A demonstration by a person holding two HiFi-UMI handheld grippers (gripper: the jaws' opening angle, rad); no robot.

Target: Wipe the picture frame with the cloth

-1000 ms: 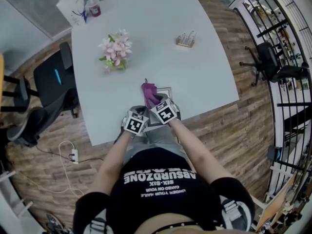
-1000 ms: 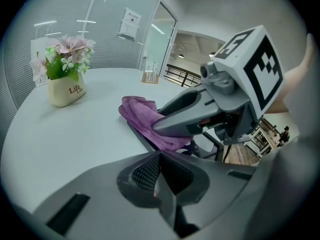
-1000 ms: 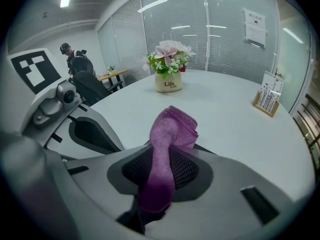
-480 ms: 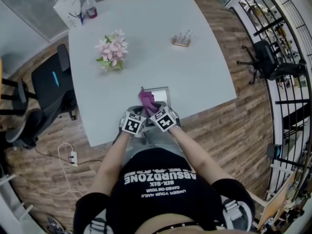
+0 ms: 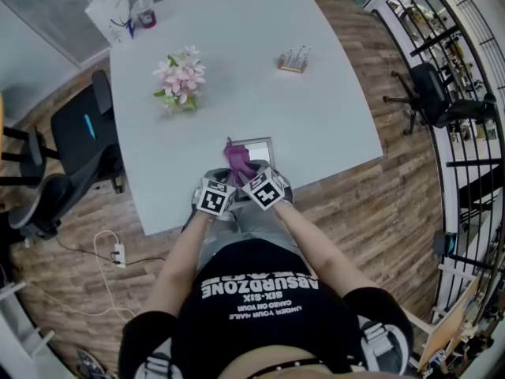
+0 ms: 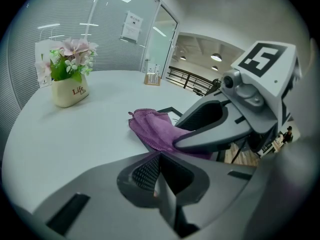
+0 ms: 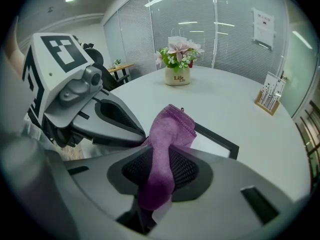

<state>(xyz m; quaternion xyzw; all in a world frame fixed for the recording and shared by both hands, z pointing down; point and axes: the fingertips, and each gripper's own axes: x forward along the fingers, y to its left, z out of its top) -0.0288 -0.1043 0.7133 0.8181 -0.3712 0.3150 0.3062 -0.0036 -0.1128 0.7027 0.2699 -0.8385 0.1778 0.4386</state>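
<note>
A purple cloth point(image 5: 238, 158) point(image 7: 167, 139) lies draped over the left part of a dark-edged picture frame point(image 5: 261, 147) point(image 7: 220, 140) that lies flat near the table's front edge. My right gripper point(image 5: 255, 170) point(image 7: 153, 191) is shut on the cloth's near end, which runs down between its jaws. My left gripper point(image 5: 222, 180) point(image 6: 160, 170) sits just left of it with its jaws shut and nothing clearly between them. In the left gripper view the cloth point(image 6: 152, 129) lies under the right gripper point(image 6: 225, 126). The frame's near part is hidden by both grippers.
On the white table point(image 5: 316, 125) stand a pot of pink flowers point(image 5: 180, 81) point(image 6: 70, 79) point(image 7: 177, 66), a small holder point(image 5: 293, 60) point(image 7: 269, 96), a paper bag point(image 5: 110, 10) and a cup point(image 5: 146, 10). A black chair point(image 5: 83, 133) stands left of the table.
The right gripper has drawn the cloth a little towards the table's front edge over the frame. The left gripper has stayed beside it.
</note>
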